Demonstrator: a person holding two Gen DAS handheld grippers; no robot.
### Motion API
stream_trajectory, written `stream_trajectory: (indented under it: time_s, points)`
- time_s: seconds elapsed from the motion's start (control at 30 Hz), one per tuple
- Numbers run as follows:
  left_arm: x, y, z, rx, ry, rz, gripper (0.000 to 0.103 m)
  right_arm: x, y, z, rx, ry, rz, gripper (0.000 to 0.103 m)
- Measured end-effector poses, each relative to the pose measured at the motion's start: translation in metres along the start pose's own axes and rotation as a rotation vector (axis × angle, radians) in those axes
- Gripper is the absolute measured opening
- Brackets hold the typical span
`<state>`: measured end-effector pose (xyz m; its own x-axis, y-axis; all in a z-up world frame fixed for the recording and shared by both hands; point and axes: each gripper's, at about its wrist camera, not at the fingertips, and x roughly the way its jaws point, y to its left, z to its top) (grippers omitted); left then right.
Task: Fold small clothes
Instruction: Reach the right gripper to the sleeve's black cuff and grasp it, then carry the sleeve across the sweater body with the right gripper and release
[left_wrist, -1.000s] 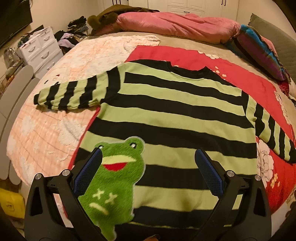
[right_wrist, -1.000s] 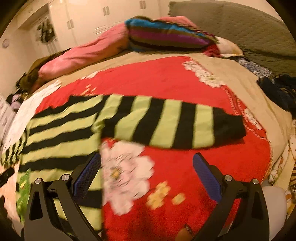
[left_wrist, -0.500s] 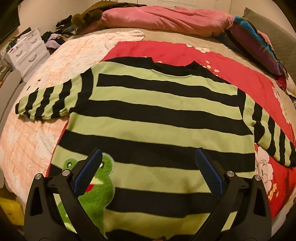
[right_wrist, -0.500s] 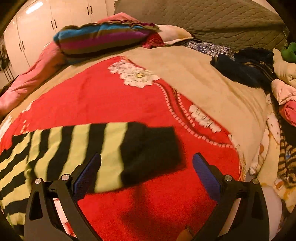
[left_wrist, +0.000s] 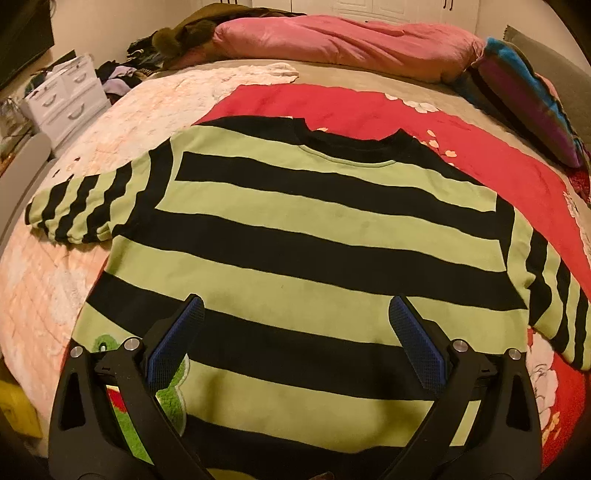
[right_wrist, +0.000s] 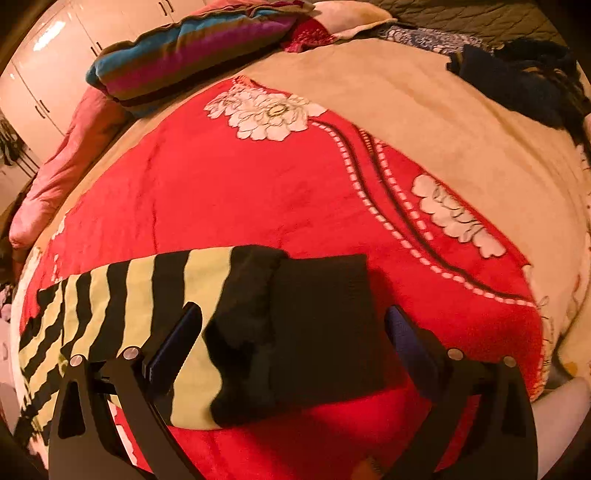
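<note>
One striped sweater (left_wrist: 314, 236) lies spread flat on the red blanket (left_wrist: 498, 166), sleeves out — laid ready for folding. The right gripper (right_wrist: 293, 332), jaws wide, hangs over the black cuff (right_wrist: 321, 325), likely to lift that sleeve; a second ago it faced mid-sleeve. The left gripper (left_wrist: 295, 330), also wide and empty, has shifted from the frog patch (left_wrist: 166, 398) toward mid-hem.
</note>
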<state>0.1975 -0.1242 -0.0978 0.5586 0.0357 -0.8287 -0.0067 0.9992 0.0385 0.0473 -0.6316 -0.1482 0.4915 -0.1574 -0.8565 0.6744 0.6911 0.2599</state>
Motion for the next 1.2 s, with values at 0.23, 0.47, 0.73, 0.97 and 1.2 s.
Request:
stream_trajectory:
  time_s: [0.23, 0.47, 0.73, 0.97, 1.2]
  points:
    - [0.011, 0.014, -0.012, 0.013, -0.033, -0.01, 0.094, -0.014, 0.012, 0.006, -0.016, -0.051, 0.12, 0.021]
    - [0.008, 0.024, -0.013, -0.002, -0.076, -0.062, 0.094, -0.047, 0.086, 0.002, -0.156, -0.083, 0.319, 0.006]
    - [0.009, 0.032, -0.013, -0.025, -0.082, -0.126, 0.094, -0.063, 0.22, -0.021, -0.319, -0.006, 0.574, 0.006]
    - [0.011, 0.05, -0.009, -0.07, -0.097, -0.119, 0.094, -0.053, 0.33, -0.042, -0.389, 0.083, 0.711, 0.006]
    - [0.017, 0.061, -0.007, -0.094, -0.087, -0.128, 0.094, -0.037, 0.41, -0.066, -0.49, 0.157, 0.744, 0.012]
